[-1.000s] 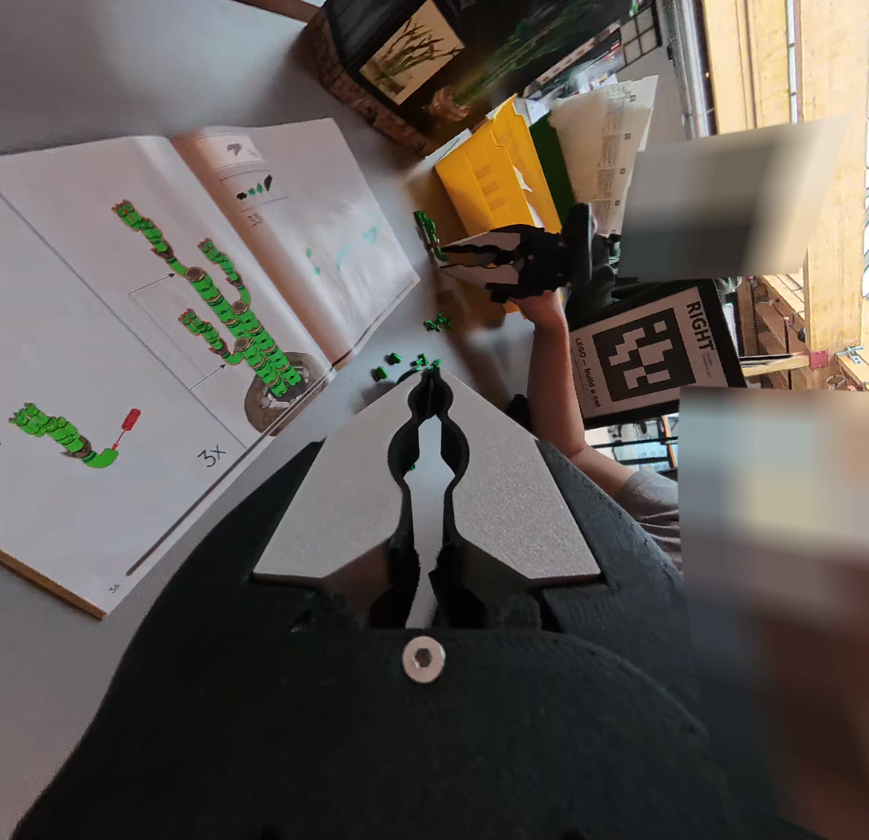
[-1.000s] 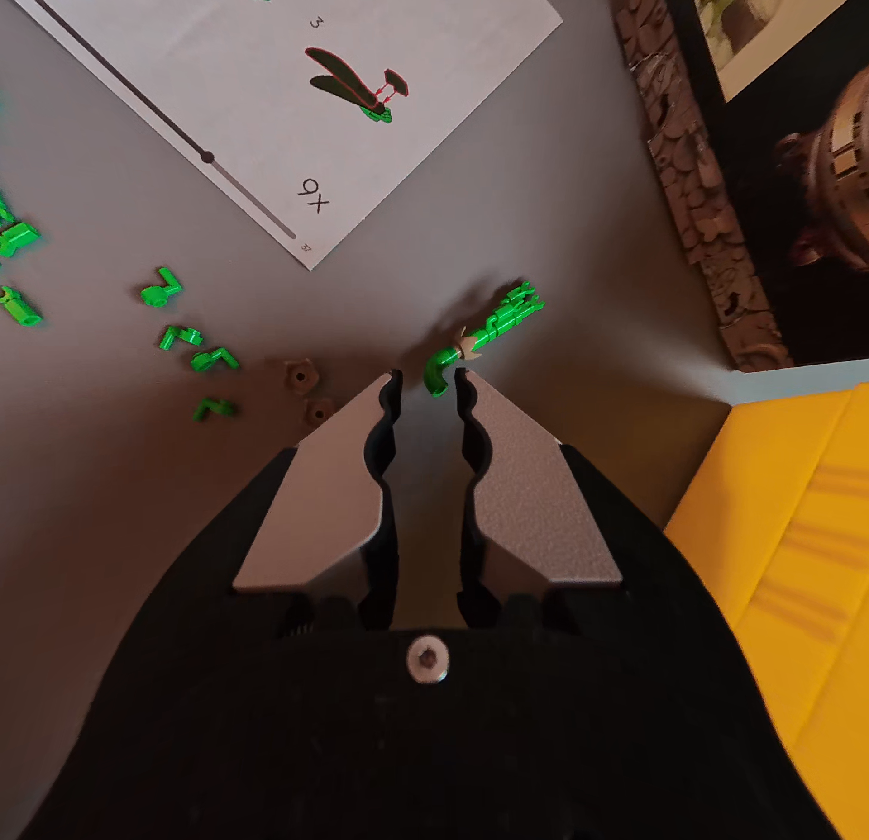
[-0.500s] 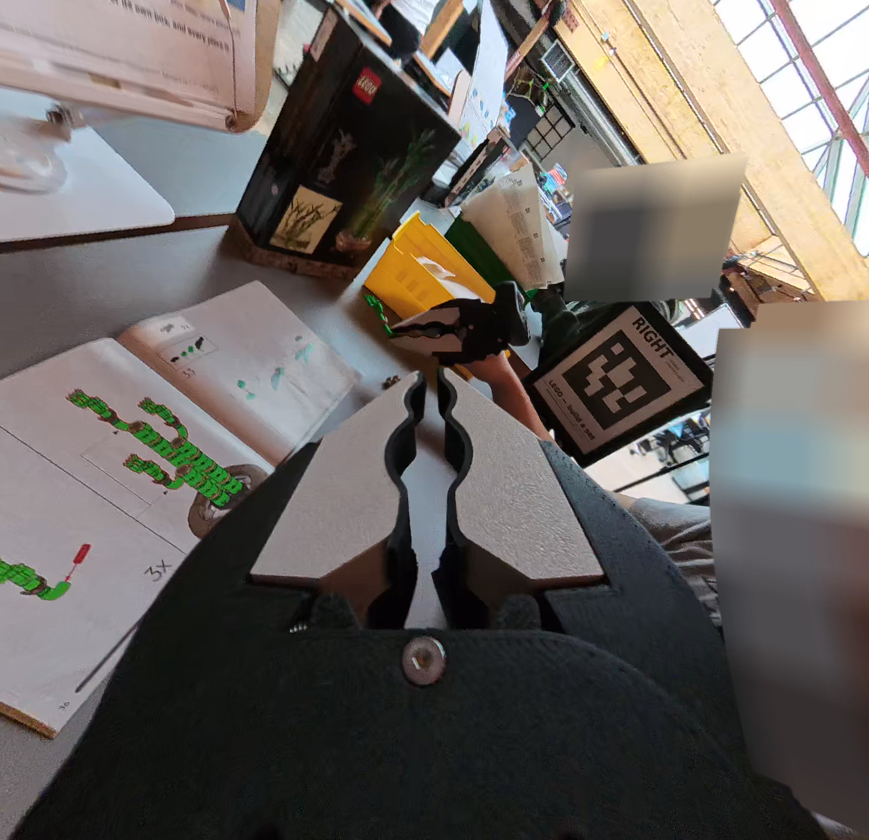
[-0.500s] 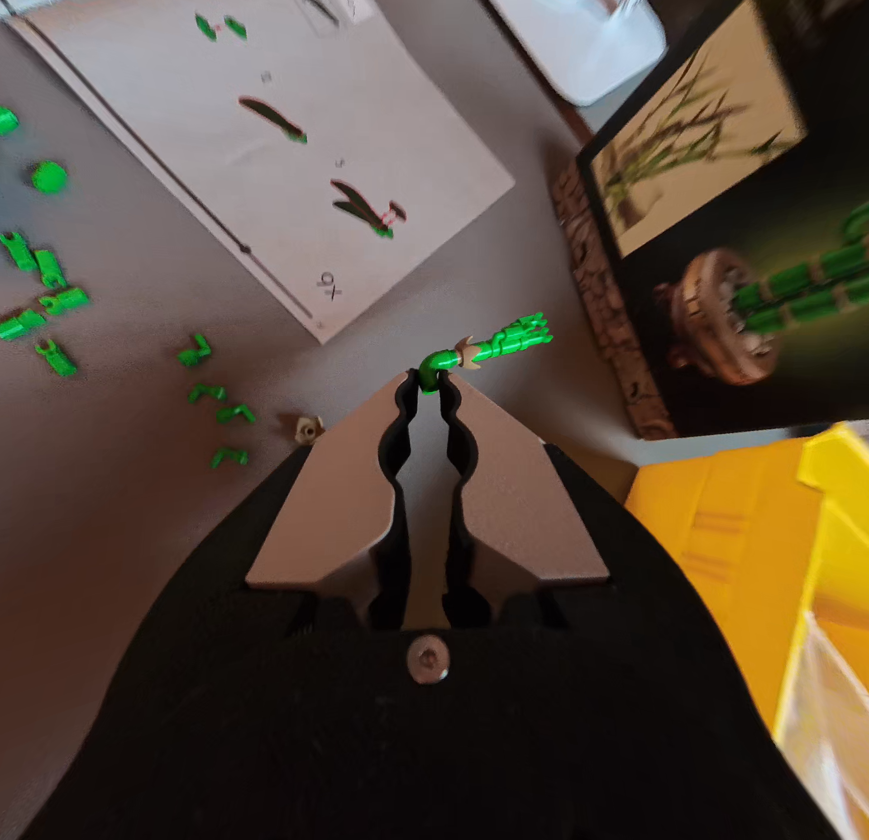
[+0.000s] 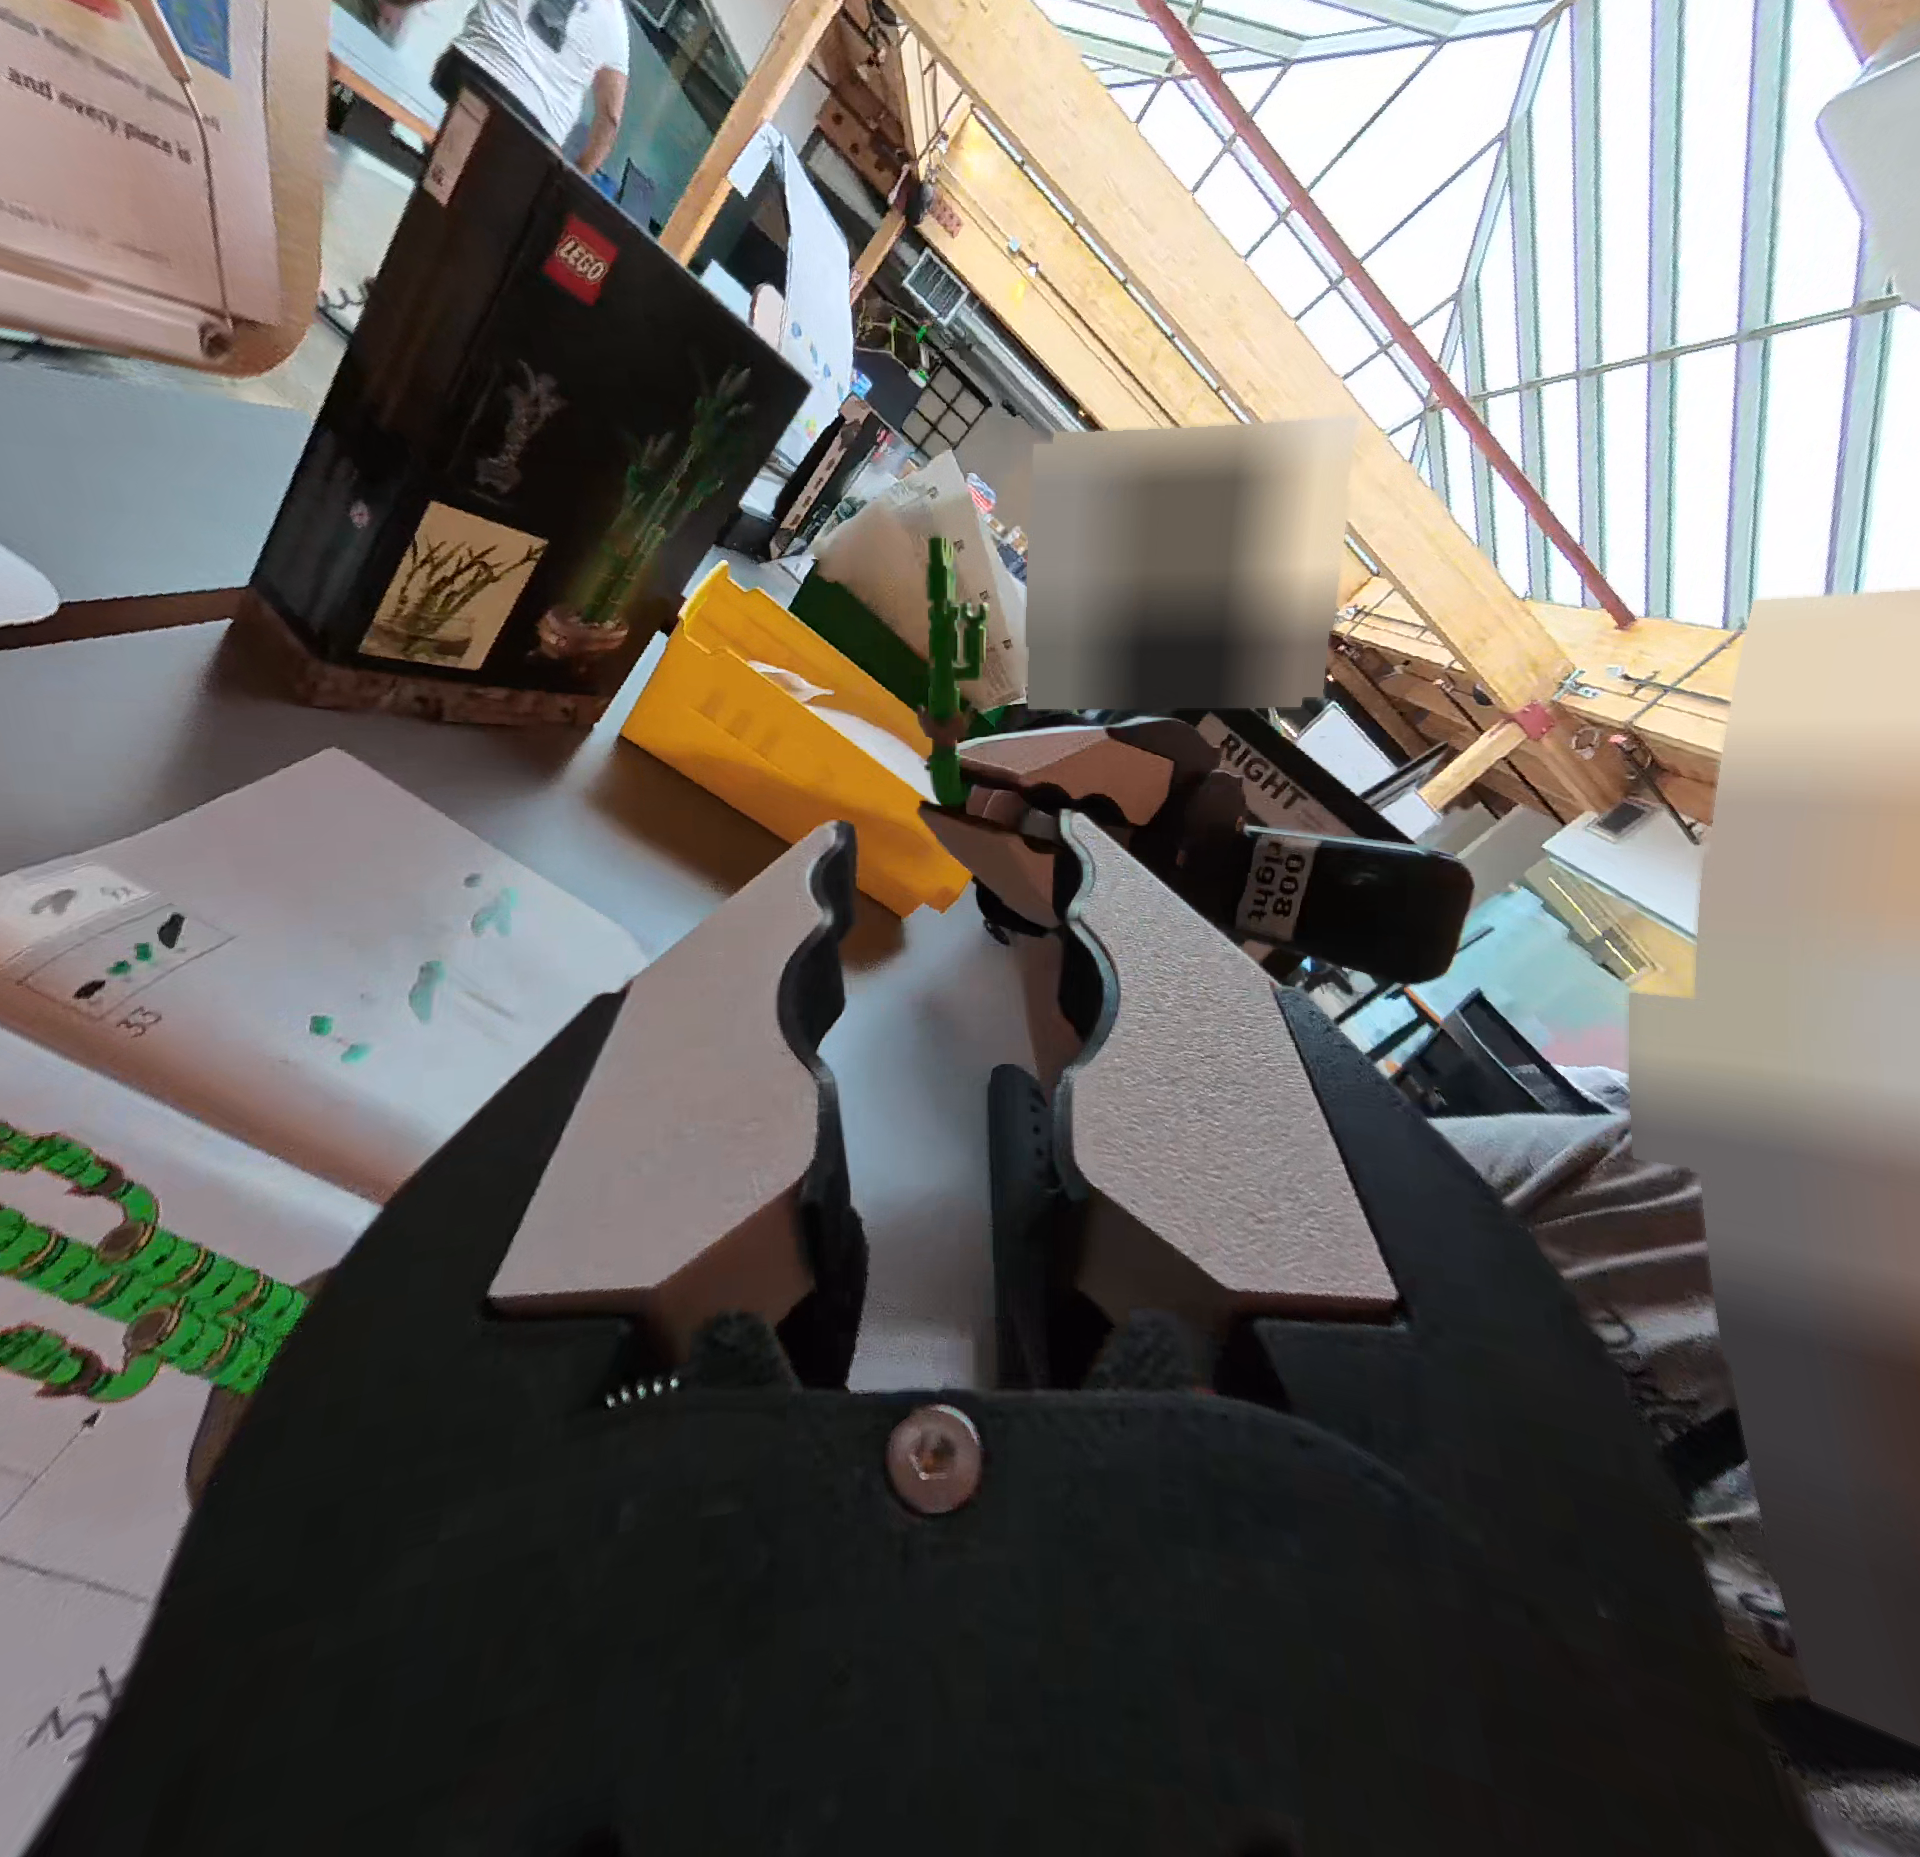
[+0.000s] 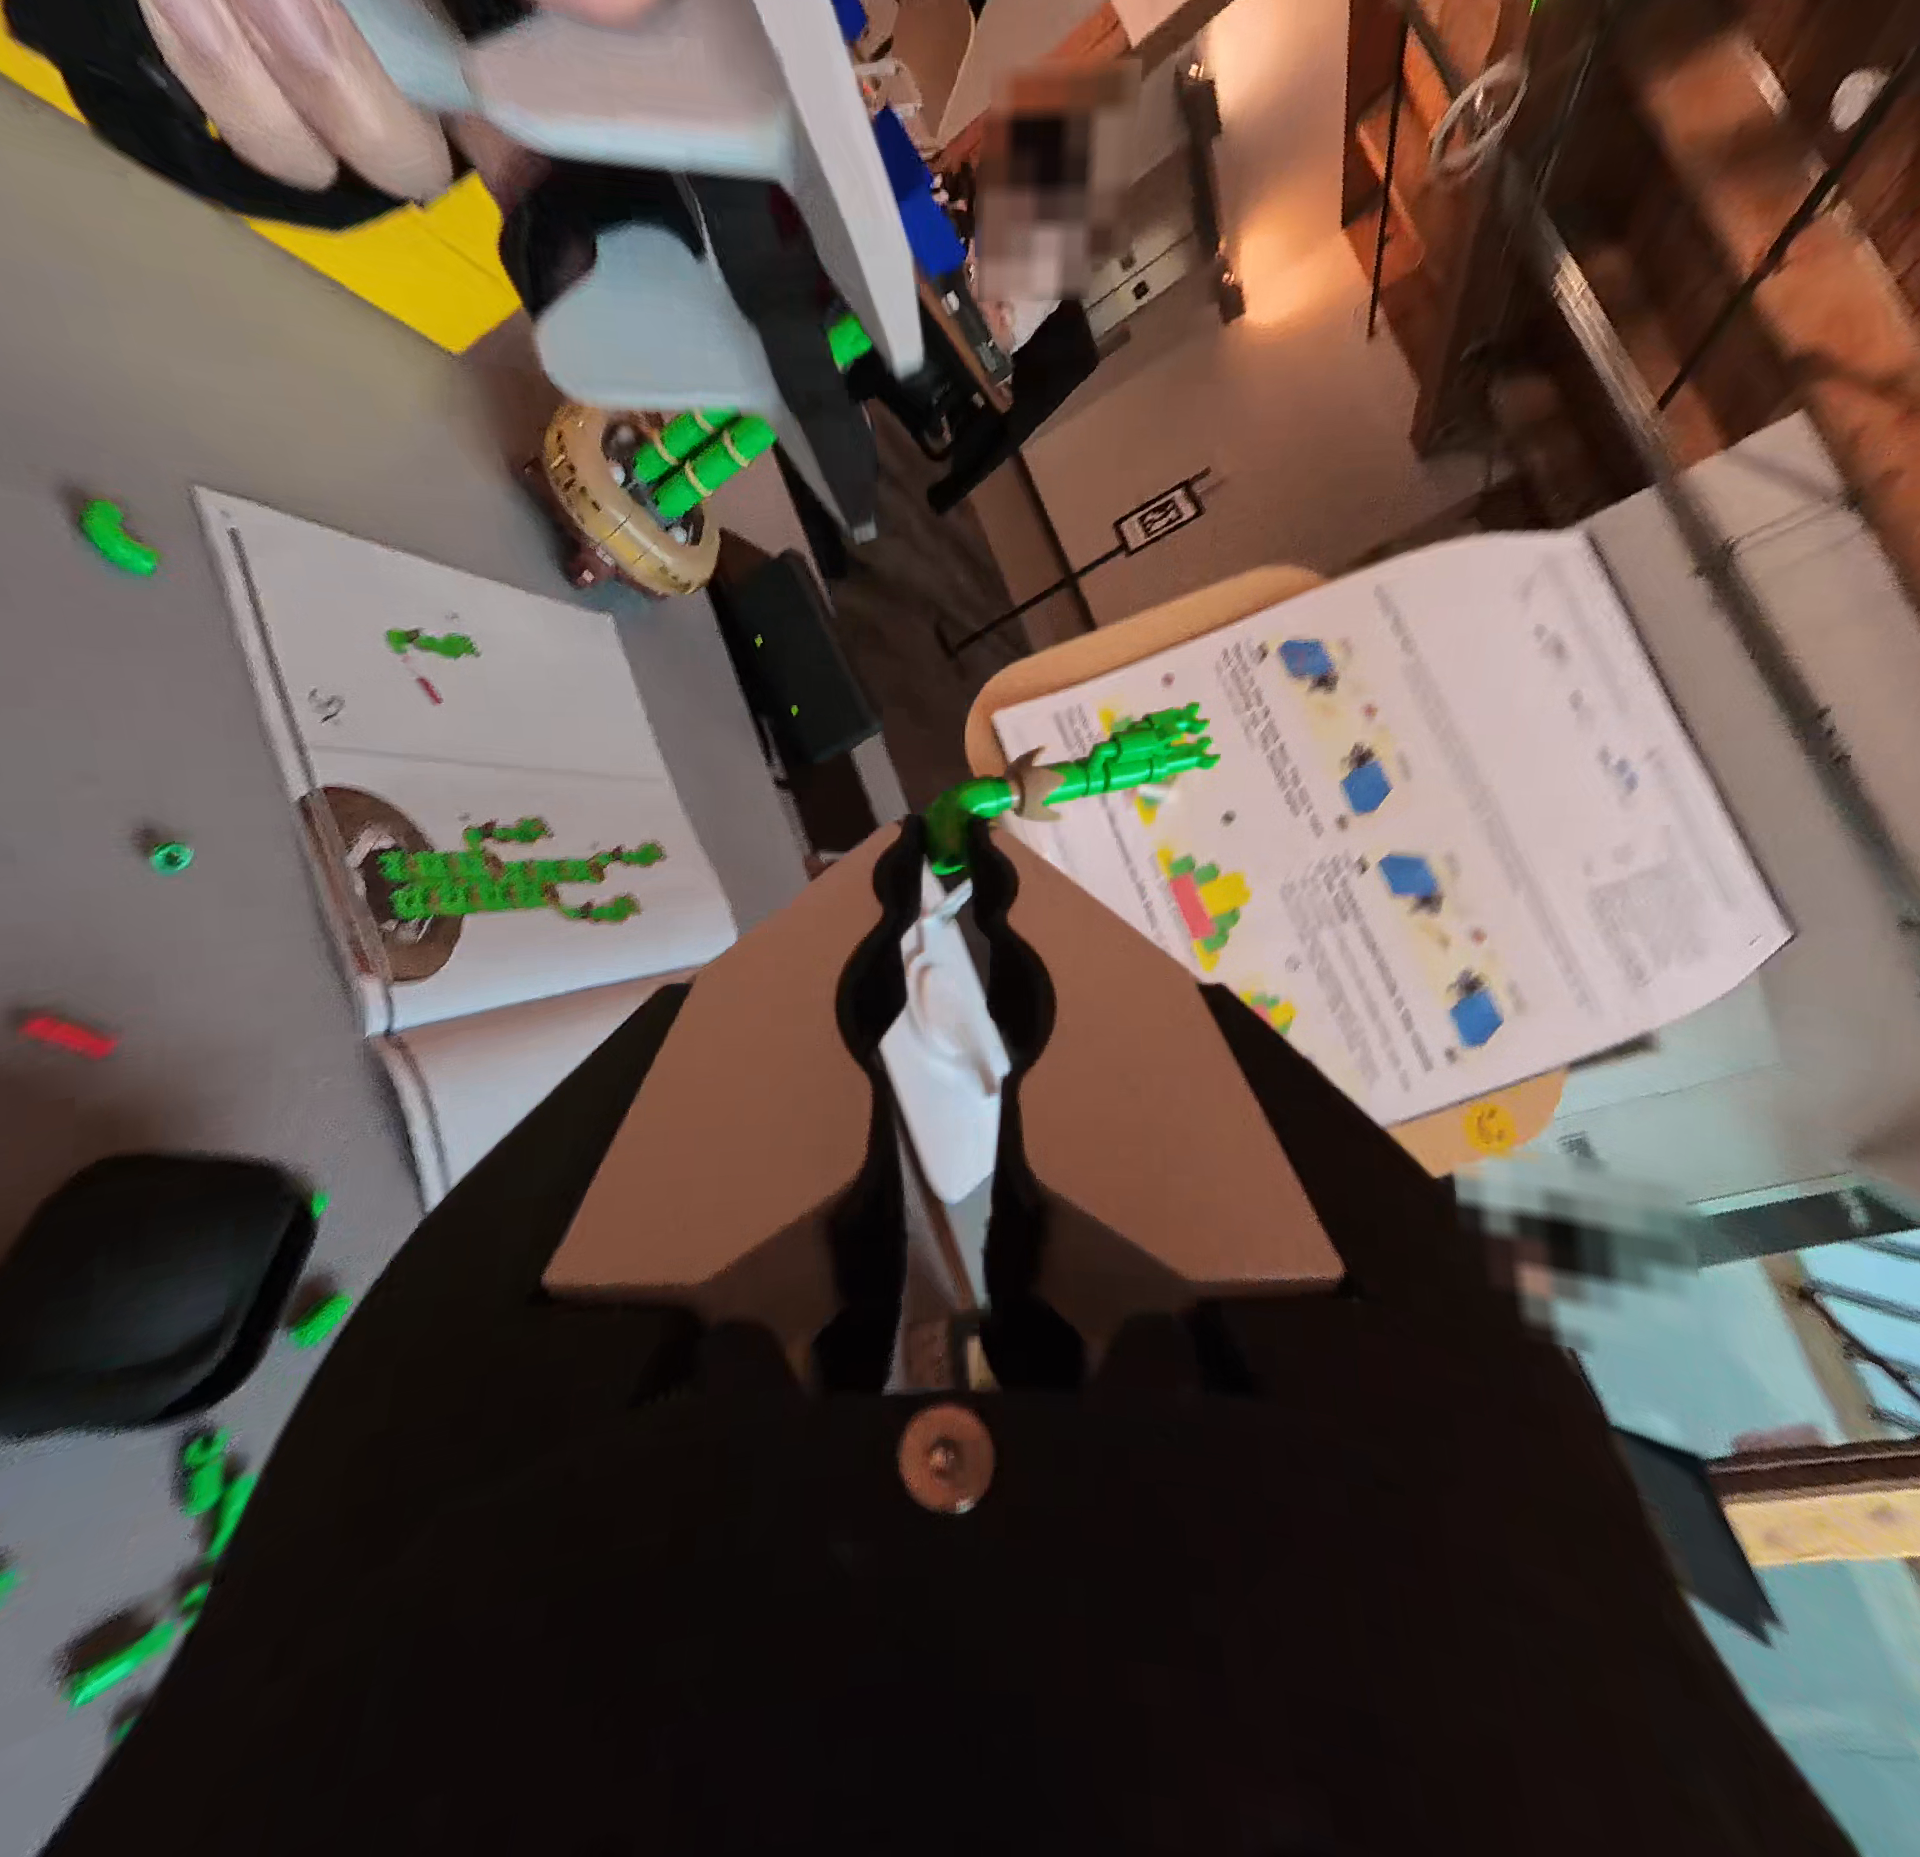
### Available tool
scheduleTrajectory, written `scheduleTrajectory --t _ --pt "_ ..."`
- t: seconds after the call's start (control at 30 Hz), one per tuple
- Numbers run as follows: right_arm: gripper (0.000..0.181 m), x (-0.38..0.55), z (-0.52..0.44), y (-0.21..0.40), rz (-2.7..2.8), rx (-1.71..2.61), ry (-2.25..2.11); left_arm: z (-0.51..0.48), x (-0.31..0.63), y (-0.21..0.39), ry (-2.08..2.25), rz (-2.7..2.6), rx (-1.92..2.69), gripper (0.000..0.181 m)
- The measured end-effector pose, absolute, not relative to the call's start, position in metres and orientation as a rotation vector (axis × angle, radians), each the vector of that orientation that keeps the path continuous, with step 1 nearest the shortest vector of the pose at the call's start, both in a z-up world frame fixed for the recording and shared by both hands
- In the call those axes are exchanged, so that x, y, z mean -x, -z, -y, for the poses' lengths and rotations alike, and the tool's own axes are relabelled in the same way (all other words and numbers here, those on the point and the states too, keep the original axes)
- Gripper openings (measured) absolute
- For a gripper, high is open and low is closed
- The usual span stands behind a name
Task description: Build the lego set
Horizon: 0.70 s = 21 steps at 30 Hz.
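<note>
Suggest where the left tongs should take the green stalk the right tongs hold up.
Take the green stalk on its straight stem above the right tongs, likely from the side: it stands upright, its curved base already pinched; left tongs are open.

Workshop hall: timber beams (image 5: 1195, 280), glass roof (image 5: 1621, 176), worktables.

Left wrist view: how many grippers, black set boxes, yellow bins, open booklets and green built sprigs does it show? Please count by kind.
Two-finger grippers: 2, the left gripper, open, and the right gripper, shut on the sprig
Black cardboard set box: 1
Yellow plastic bin: 1
Open white instruction booklet: 1
Green brick bamboo sprig: 1
Total: 6
</note>
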State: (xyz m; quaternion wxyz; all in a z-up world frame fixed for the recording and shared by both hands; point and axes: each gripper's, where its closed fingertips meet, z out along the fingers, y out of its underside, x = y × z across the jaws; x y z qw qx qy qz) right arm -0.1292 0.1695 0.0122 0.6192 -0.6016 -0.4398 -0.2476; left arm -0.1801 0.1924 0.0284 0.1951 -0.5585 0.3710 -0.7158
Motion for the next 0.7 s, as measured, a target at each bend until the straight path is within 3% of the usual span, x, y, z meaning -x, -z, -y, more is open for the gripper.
scheduleTrajectory --t 0.37,0.7 --pt "0.006 0.163 -0.184 -0.071 0.888 1.255 0.351 -0.219 0.190 -0.057 1.889 -0.903 1.450 0.031" --pt "0.006 0.108 -0.163 -0.088 0.790 1.221 0.337 -0.194 0.194 -0.095 1.819 -1.067 1.273 0.029"
